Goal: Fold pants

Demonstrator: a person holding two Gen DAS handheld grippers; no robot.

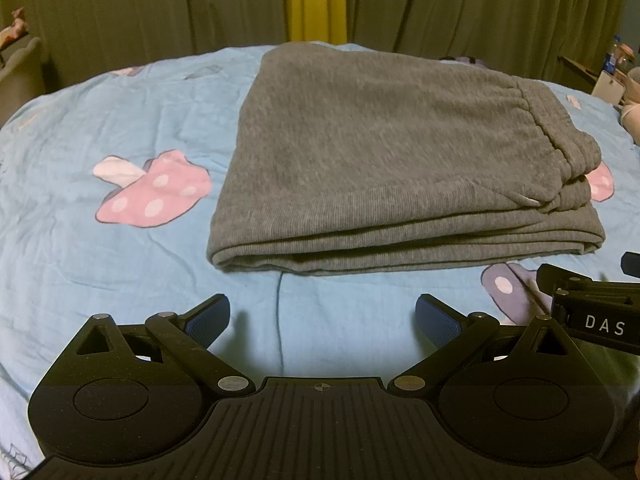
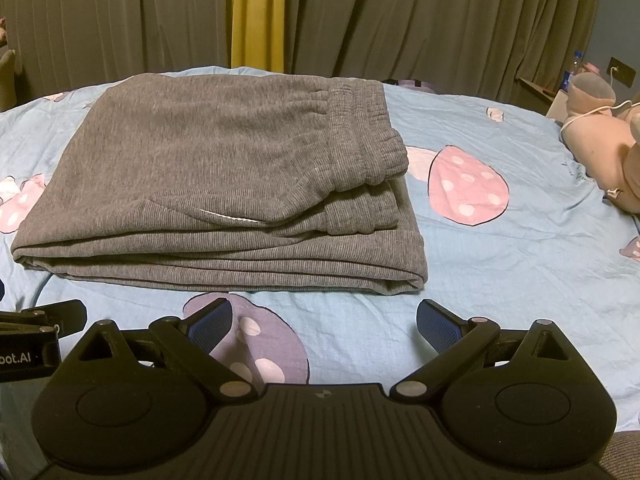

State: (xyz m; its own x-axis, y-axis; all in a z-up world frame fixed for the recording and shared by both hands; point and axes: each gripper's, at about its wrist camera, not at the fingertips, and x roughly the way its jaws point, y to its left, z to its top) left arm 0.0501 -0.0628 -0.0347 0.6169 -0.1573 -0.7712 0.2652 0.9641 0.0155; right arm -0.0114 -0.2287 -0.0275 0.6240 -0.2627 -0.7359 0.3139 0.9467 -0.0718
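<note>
One pair of grey pants (image 1: 360,152), folded into a stack, lay at frame centre on the bedspread (image 1: 100,280). Left gripper (image 1: 322,320) and right gripper (image 2: 324,326), jaws apart, held nothing. Folding judged complete; next, only withdrawal.

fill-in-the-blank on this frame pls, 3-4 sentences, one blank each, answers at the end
1. The pants lying folded on the bed sheet are ____ in colour.
2. Both the left gripper and the right gripper have their jaws ____, holding nothing.
3. The elastic waistband lies on the ____ layer of the folded stack.
4. The strip of curtain between the darker drapes is ____.

Missing words: grey; open; top; yellow
</note>
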